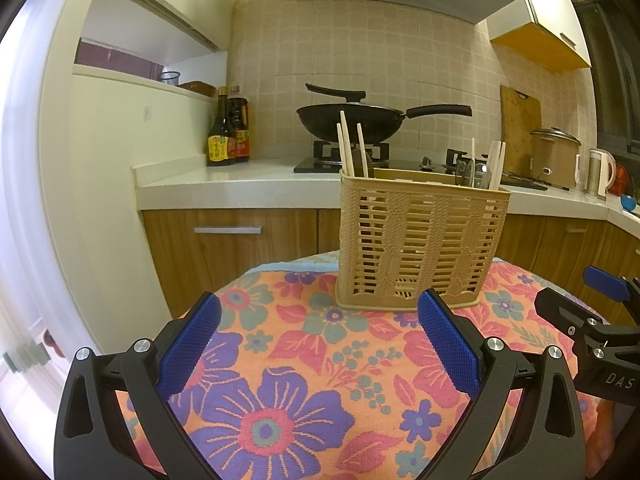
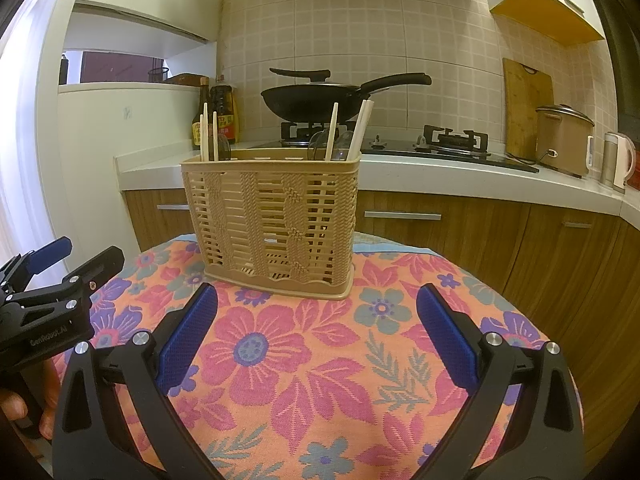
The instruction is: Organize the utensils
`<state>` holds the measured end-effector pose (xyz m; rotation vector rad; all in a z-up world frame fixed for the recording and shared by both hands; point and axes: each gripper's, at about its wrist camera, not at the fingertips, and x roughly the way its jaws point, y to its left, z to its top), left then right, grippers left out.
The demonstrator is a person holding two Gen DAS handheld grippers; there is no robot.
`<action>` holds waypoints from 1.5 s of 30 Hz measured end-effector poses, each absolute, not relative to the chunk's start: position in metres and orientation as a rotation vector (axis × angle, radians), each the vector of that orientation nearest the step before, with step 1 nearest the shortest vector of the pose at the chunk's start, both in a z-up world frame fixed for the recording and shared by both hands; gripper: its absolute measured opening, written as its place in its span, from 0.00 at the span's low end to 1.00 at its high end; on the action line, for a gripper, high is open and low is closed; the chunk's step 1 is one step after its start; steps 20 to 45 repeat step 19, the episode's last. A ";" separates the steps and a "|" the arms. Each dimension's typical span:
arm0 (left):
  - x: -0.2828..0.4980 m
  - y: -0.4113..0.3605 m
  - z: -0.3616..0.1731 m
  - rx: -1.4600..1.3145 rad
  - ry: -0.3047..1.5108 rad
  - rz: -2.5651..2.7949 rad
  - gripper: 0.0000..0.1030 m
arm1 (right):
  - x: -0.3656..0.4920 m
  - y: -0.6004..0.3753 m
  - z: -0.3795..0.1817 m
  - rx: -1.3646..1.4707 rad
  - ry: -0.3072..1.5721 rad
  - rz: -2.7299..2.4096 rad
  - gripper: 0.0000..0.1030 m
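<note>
Two low wrist views, side by side, near the shared basket [image 1: 420, 240].

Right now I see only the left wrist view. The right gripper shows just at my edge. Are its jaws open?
Observer: Yes. The right gripper has its jaws wide apart, with nothing between them.
Operator: Does anything lie on the cloth in front of it?
Observer: No, only bare floral cloth up to the utensil basket.
Operator: What is below my left gripper?
Observer: Under the left gripper, the person's left hand shows at the frame edge.
</note>
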<state>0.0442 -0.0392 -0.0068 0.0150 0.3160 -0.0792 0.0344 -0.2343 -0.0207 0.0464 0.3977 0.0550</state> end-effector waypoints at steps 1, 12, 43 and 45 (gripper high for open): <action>0.044 -0.040 -0.007 0.016 0.314 -0.078 0.93 | 0.034 -0.234 -0.021 0.046 0.398 0.055 0.92; 0.041 -0.036 -0.004 0.001 0.299 -0.090 0.93 | 0.035 -0.234 -0.022 0.045 0.401 0.056 0.92; 0.041 -0.033 -0.003 -0.021 0.300 -0.090 0.93 | 0.036 -0.235 -0.022 0.043 0.402 0.055 0.92; 0.041 -0.033 -0.003 -0.021 0.300 -0.090 0.93 | 0.036 -0.235 -0.022 0.043 0.402 0.055 0.92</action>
